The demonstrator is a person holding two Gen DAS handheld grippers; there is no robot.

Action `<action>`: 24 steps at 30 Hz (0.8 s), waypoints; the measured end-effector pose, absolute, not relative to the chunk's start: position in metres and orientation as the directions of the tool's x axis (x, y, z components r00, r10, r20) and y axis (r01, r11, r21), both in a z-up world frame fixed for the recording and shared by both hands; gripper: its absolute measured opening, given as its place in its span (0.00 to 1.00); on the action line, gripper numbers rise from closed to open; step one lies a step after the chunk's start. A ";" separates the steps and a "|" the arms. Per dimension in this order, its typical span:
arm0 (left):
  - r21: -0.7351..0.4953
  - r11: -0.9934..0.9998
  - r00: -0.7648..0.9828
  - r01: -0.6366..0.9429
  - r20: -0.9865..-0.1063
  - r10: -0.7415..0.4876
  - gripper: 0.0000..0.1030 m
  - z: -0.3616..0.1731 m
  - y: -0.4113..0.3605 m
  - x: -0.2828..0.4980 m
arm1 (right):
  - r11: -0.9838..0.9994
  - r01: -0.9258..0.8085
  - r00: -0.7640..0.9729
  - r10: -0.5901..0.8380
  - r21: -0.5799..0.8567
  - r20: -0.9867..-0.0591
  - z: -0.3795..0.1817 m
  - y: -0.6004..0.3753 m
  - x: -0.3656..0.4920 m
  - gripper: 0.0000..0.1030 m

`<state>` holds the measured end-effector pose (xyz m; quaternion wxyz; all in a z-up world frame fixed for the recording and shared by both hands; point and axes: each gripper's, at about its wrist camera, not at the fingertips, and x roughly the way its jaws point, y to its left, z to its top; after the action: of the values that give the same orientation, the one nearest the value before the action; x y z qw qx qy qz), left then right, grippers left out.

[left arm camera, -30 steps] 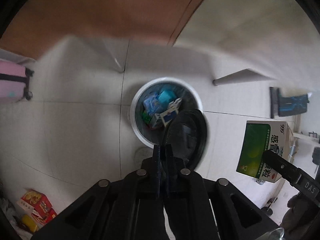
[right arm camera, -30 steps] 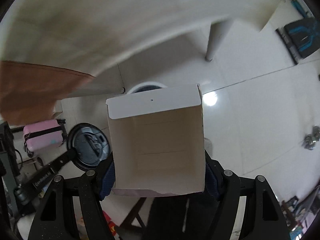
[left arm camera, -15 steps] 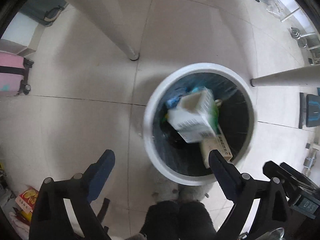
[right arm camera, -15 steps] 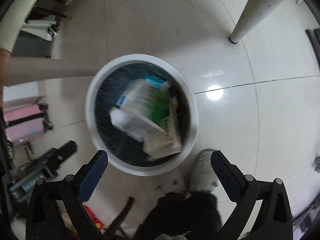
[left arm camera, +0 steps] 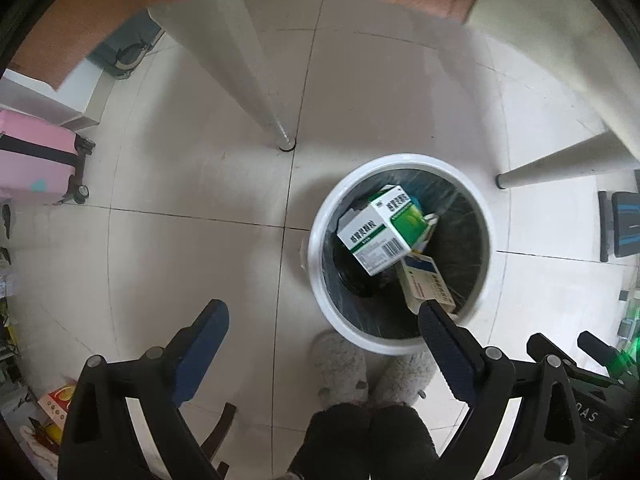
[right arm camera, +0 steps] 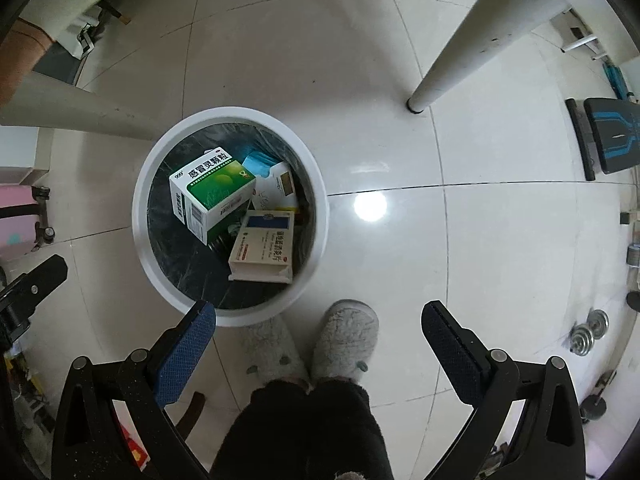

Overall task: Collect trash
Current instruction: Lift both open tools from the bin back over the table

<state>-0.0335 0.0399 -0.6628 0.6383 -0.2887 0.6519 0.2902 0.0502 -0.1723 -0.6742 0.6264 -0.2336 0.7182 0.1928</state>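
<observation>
A white round trash bin (left arm camera: 320, 276) (right arm camera: 138, 216) with a dark liner stands on the tiled floor. Inside lie a green and white medicine box (left arm camera: 380, 228) (right arm camera: 212, 196), a white and blue flat box (left arm camera: 426, 282) (right arm camera: 262, 246) and other packets. My left gripper (left arm camera: 324, 320) is open and empty, above the floor just left of the bin. My right gripper (right arm camera: 320, 324) is open and empty, above the floor just right of the bin. Both look straight down.
The person's grey slippers (right arm camera: 344, 340) stand by the bin's near rim. White table legs (left arm camera: 256, 80) (right arm camera: 460, 56) flank the bin. A pink suitcase (left arm camera: 32, 160) is at the left, a black and blue bench (right arm camera: 608, 140) at the right, dumbbells (right arm camera: 588, 332) lower right.
A second ago my left gripper was shut on a black lid and my right held the green box. Both have opened; the box now lies in the bin.
</observation>
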 end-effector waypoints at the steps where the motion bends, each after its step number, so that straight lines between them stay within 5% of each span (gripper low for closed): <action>1: 0.009 0.666 -0.015 -0.746 -1.000 -0.004 0.94 -0.658 0.038 -0.032 | 0.817 -0.576 -0.103 -0.091 -0.015 -0.991 -0.667 -0.174 0.050 1.00; 11: -0.002 0.690 0.003 -0.724 -1.000 0.000 0.94 -0.576 0.021 -0.043 | 0.806 -0.592 -0.048 -0.044 -0.007 -0.998 -0.571 -0.180 0.036 1.00; 24: -0.050 0.726 0.052 -0.686 -0.998 -0.019 0.94 -0.422 -0.015 -0.071 | 0.807 -0.589 -0.037 0.032 0.047 -0.999 -0.382 -0.204 0.008 1.00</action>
<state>-0.0710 -0.0145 -0.4219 0.6715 -0.2744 0.6420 0.2482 0.0076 -0.2042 -0.3820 0.6632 -0.2045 0.6808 0.2341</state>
